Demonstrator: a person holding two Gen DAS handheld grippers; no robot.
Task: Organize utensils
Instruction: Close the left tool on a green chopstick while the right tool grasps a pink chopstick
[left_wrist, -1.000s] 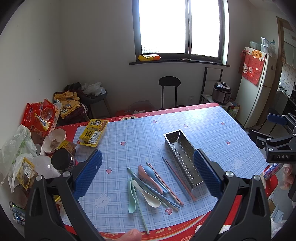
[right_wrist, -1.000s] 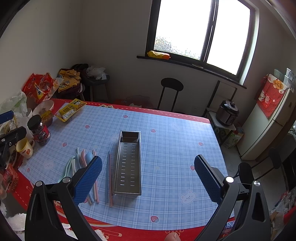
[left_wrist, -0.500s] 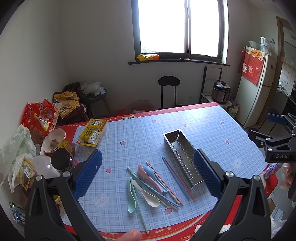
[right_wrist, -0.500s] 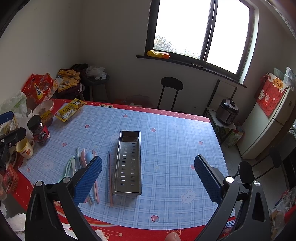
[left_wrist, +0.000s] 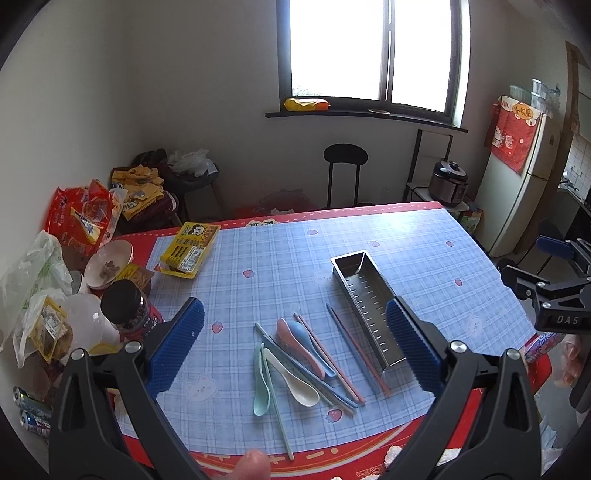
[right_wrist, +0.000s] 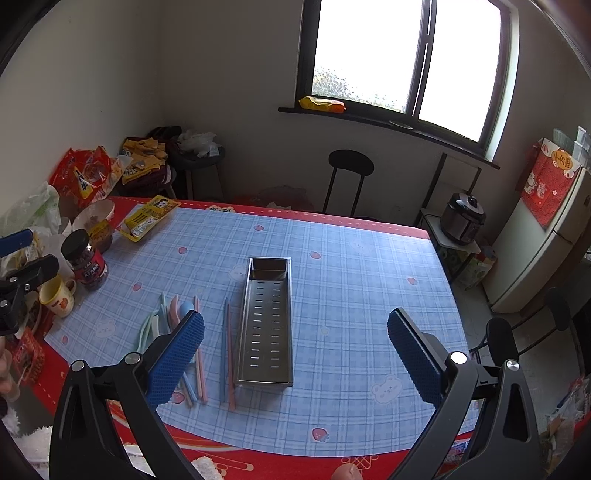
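A long perforated steel tray (left_wrist: 366, 302) (right_wrist: 266, 317) lies empty on the blue checked tablecloth (left_wrist: 280, 266). Left of it lie loose utensils: a white spoon (left_wrist: 293, 380), a mint spoon (left_wrist: 260, 384), a pink spoon (left_wrist: 295, 345), a blue spoon (left_wrist: 308, 339) and several pastel chopsticks (left_wrist: 356, 349) (right_wrist: 228, 347). My left gripper (left_wrist: 293, 347) is open and empty, held above the utensils. My right gripper (right_wrist: 295, 354) is open and empty, above the tray's near end.
At the table's left edge stand a dark-lidded jar (left_wrist: 127, 308) (right_wrist: 85, 258), a yellow mug (right_wrist: 57, 297), a bowl (left_wrist: 109, 260), a yellow snack pack (left_wrist: 190, 249) and bags. A black stool (left_wrist: 345, 173) stands beyond the table. The right gripper shows in the left view (left_wrist: 554, 291).
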